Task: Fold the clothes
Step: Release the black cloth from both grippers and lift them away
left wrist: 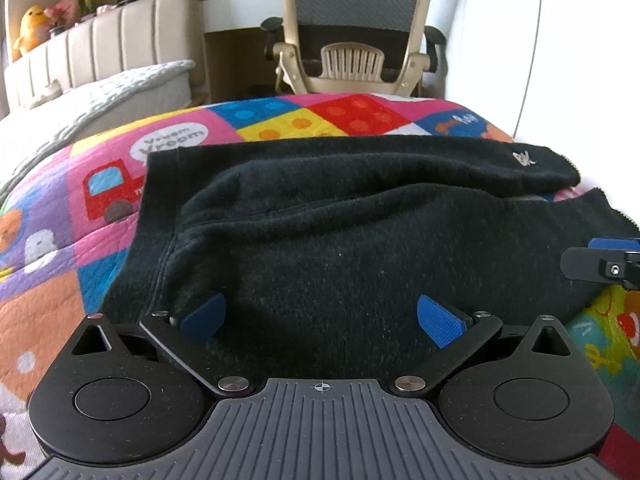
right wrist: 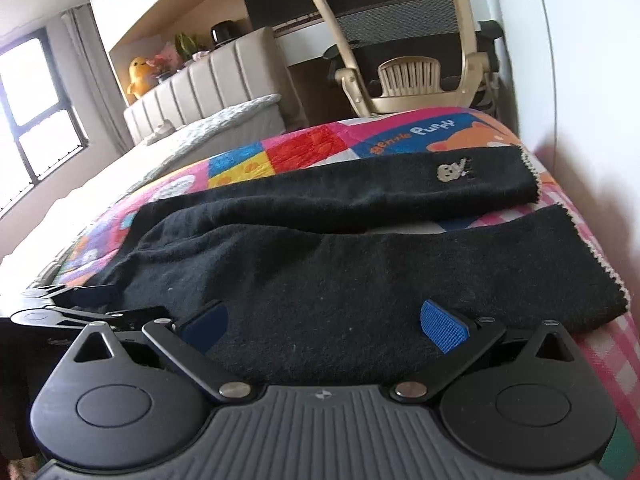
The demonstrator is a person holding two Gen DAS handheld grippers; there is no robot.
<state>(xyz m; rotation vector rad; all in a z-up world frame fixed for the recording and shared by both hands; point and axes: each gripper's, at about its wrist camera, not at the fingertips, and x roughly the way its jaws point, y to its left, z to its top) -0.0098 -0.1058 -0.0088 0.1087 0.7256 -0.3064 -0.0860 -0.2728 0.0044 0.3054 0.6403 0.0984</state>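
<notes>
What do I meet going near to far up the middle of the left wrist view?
Left gripper, jaws open → black garment → colourful patchwork quilt → beige office chair.

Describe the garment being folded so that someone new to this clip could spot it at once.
Start at the bed's bright patchwork quilt with cartoon squares, in front of the beige office chair. On it lies the black knit garment, spread flat below both open grippers. It is the only dark item there, with cream-stitched ends and a small pale embroidered logo.
</notes>
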